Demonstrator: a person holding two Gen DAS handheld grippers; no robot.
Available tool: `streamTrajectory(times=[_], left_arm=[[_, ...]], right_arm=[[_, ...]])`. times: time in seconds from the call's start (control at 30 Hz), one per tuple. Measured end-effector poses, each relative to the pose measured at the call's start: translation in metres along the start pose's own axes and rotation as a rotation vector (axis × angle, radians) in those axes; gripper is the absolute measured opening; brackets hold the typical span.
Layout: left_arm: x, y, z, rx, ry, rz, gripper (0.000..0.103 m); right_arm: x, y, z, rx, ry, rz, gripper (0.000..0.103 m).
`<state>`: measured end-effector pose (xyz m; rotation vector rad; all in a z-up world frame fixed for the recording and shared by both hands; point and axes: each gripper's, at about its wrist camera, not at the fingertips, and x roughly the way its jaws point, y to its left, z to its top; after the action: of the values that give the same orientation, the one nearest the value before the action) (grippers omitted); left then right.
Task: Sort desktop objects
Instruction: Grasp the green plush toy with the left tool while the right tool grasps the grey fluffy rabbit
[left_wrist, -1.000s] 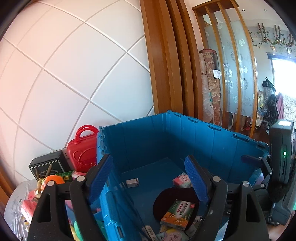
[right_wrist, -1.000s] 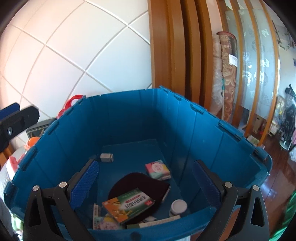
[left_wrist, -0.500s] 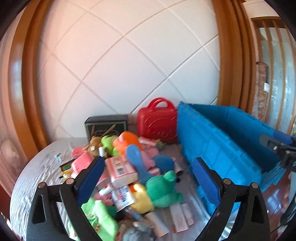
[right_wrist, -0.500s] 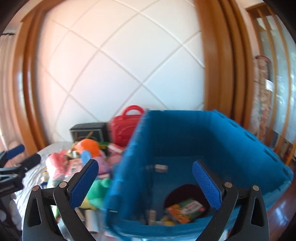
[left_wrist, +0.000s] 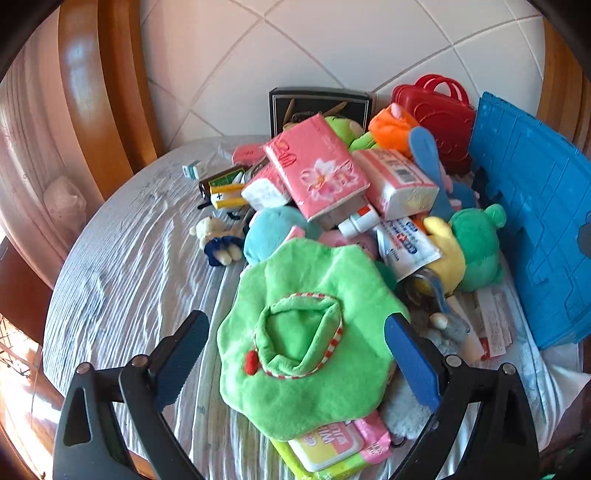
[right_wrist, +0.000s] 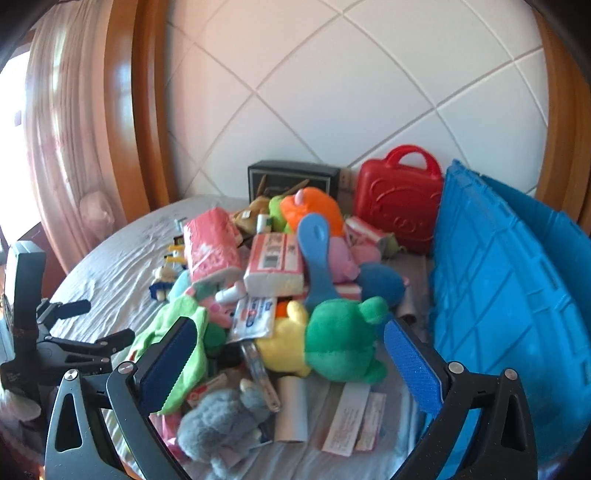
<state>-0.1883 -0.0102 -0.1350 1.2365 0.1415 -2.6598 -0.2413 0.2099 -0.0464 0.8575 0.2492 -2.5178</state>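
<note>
Both claws over the unsorted pile. The left claw is spread wide and holds nothing; its jaws straddle a green plush hat lying directly beneath it on the near edge of the heap. The right claw is likewise fully spread and empty, with a green frog plush and a yellow plush just ahead between its jaws.

Progress, as judged from these views: most of the sorting remains. The blue crate stands to the right of both claws, only its outer wall visible, so its contents cannot be told. The heap on the cloth-covered counter is still large.

Surroundings: ahead of the left claw lie a pink tissue pack, a second white-and-pink tissue pack, a toothpaste tube and a blue brush; farther ahead stand a black box and a red toy case against the tiled wall. To the left, apart from the heap, sit a small bear figure and a battery pack.

Obstruction: items overlap closely, so lifting one is likely to drag or topple its neighbours. A grey plush and paper slips lie below the right claw.
</note>
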Motion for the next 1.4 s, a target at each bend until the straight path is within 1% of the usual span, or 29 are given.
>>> streamTrajectory(times=[0.1,0.23,0.33,0.57,0.73,0.9,1.03,1.07,1.13,1.2,1.4], left_arm=[[0.013,0.002,-0.007,0.010,0.044,-0.010,0.097],[0.024,0.004,-0.014,0.023,0.078,-0.023,0.097],[0.030,0.006,-0.017,0.024,0.096,-0.033,0.097],[0.051,0.014,-0.025,0.013,0.146,-0.043,0.097],[0.066,0.016,-0.031,0.012,0.185,-0.053,0.097],[0.075,0.007,-0.025,0.053,0.177,-0.074,0.097],[0.097,0.000,-0.030,0.109,0.209,-0.068,0.097],[0.101,0.000,-0.032,0.120,0.216,-0.079,0.097],[0.105,0.002,-0.034,0.111,0.212,-0.109,0.098],[0.111,0.006,-0.035,0.106,0.216,-0.126,0.103],[0.125,0.016,-0.040,0.079,0.250,-0.221,0.103]], right_arm=[[0.027,0.008,-0.019,0.010,0.093,0.010,0.103],[0.053,0.010,-0.037,0.041,0.179,0.035,0.103],[0.064,0.010,-0.046,0.054,0.228,0.031,0.103],[0.083,0.010,-0.059,0.069,0.305,0.014,0.103],[0.093,0.012,-0.076,0.079,0.371,0.021,0.103],[0.097,0.022,-0.087,0.070,0.413,0.025,0.103],[0.099,0.029,-0.096,0.074,0.445,0.017,0.103],[0.099,0.031,-0.098,0.077,0.450,0.015,0.103],[0.100,0.035,-0.102,0.085,0.459,0.010,0.103],[0.100,0.040,-0.106,0.096,0.468,0.006,0.103],[0.114,0.057,-0.124,0.142,0.526,0.018,0.103]])
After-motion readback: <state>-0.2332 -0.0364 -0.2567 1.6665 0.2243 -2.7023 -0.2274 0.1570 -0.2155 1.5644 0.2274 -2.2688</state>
